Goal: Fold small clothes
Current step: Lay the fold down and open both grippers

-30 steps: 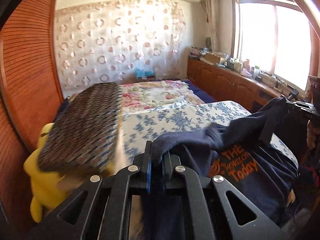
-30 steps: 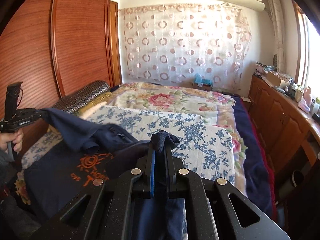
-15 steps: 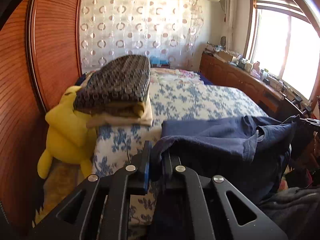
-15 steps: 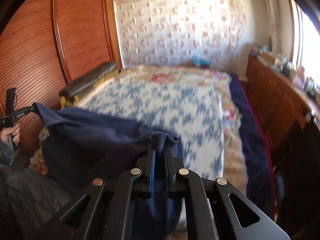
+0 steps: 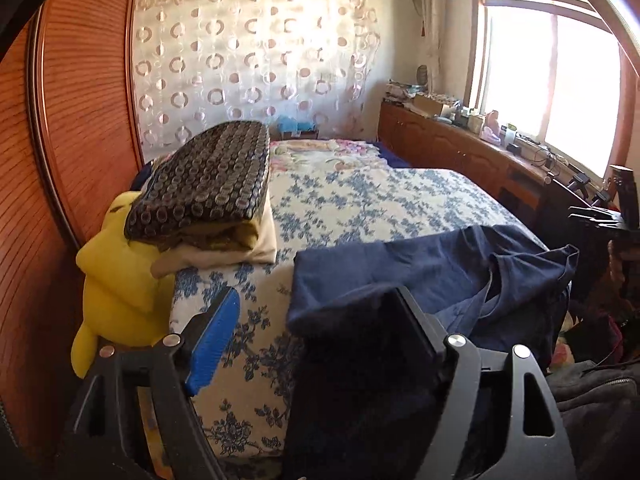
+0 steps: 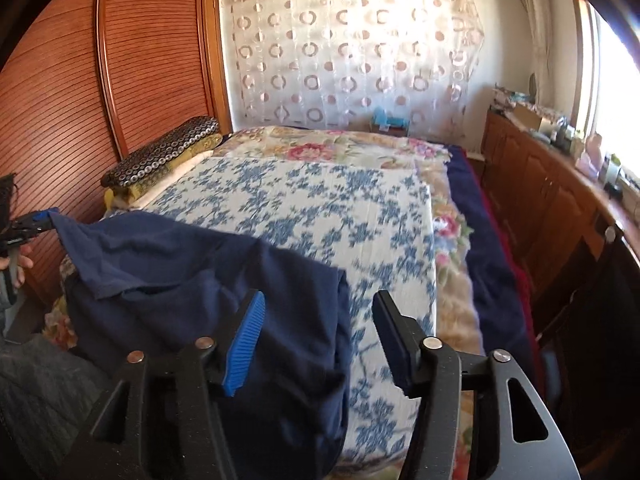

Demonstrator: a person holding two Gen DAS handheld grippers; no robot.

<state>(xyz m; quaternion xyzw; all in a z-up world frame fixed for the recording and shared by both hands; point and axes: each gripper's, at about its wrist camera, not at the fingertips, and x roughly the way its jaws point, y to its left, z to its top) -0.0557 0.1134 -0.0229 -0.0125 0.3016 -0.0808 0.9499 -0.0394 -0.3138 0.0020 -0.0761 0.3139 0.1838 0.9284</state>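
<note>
Now: release after the fold-over, shirt laid at the bed's near edge

Both grippers have just been opening. Left gripper (image 5: 316, 320): fingers spread wide, blue pad (image 5: 214, 334) clear of cloth on one side; the dark shirt (image 5: 420, 276) lies against the other finger and drapes over it, no pinch. Right gripper (image 6: 320, 336): fingers spread, shirt (image 6: 192, 276) edge lying between them near the blue-padded finger, not pressed.

Position: shirt rests doubled on the blue-flowered bedspread (image 5: 360, 200) at the near end of the bed, part of it hanging over the edge toward the person. In the right wrist view the far corner of the shirt looks lifted toward the left gripper (image 6: 36, 220); whether it is caught there or only resting I cannot tell.

Judgement: step in hand is letting go of the folded layer. To do it well:
- Draw both grippers back along their own line, not upward, so cloth draped on a finger slides off without lifting the layer.
- Check that the left corner has dropped free before moving away.
- Top layer shows wrinkles near the neckline; smooth them before the next fold.
- Overhang is a slip risk; shift the shirt further onto the bed.

Stacked folded items (image 5: 208, 192) and yellow plush toy (image 5: 116, 280) sit well apart to the left; not in the way.
</note>
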